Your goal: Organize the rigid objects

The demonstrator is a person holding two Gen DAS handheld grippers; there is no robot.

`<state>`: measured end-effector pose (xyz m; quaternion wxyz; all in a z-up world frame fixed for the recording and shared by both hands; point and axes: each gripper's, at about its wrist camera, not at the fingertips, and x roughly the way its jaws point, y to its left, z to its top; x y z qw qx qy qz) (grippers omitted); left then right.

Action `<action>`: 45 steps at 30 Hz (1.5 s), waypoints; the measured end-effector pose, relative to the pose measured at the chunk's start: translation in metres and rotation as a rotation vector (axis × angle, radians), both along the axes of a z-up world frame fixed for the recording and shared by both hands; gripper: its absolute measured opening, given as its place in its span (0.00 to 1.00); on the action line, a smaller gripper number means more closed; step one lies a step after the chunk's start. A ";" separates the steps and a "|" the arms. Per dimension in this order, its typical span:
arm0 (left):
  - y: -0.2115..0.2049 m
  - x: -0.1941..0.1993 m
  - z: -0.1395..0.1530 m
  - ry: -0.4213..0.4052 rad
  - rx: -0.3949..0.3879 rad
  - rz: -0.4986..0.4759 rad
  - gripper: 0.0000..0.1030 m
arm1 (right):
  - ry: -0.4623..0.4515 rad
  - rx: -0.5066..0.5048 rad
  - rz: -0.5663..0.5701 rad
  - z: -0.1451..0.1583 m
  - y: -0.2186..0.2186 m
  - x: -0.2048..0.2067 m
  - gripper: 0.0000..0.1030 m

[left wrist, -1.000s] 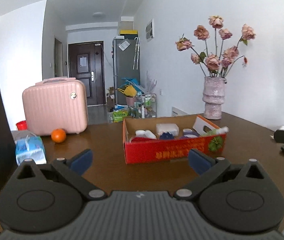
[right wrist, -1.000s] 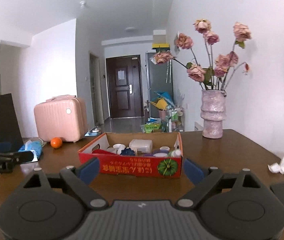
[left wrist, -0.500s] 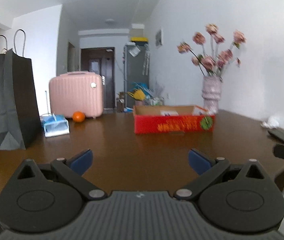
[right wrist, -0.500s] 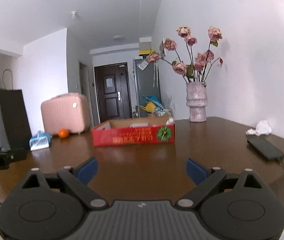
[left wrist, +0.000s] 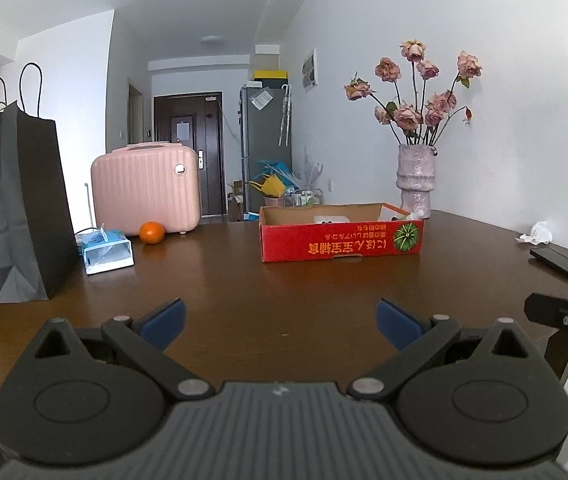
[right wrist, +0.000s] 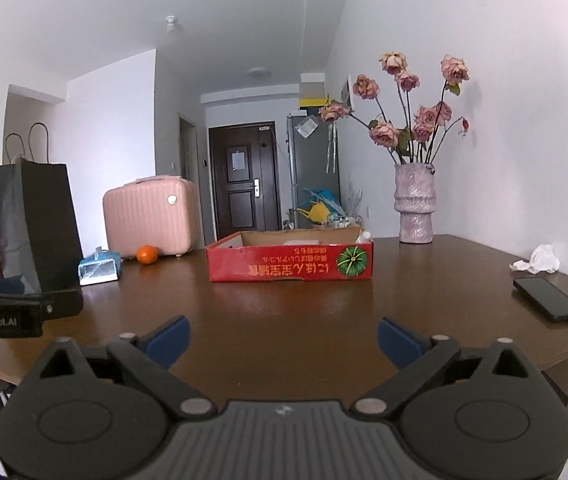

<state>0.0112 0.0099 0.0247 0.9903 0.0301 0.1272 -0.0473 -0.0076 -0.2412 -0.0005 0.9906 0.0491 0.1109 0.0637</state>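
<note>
Left wrist view: left gripper (left wrist: 279, 322) w/ jaws wide apart, nothing between, low over the near end of the brown table (left wrist: 243, 292). Red cardboard box (left wrist: 341, 240) sits mid-table, well apart, w/ small items inside, mostly hidden by its wall.

Right wrist view: right gripper (right wrist: 284, 340) jaws opening, empty. Box (right wrist: 290, 266) ahead, orange (right wrist: 147, 255) and tissue pack (right wrist: 99, 267) loose outside. Judgement: either sorting's done or not begun; can't tell which.
</note>
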 end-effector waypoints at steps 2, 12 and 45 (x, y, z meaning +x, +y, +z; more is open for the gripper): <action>0.000 0.001 0.000 0.000 -0.001 0.002 1.00 | -0.002 -0.010 0.004 0.000 0.001 0.000 0.98; 0.000 0.001 -0.002 0.003 -0.005 -0.001 1.00 | -0.018 -0.011 -0.010 0.002 0.001 -0.001 0.99; 0.002 0.002 -0.002 0.011 -0.006 -0.014 1.00 | -0.018 -0.002 -0.021 0.002 -0.001 0.001 0.99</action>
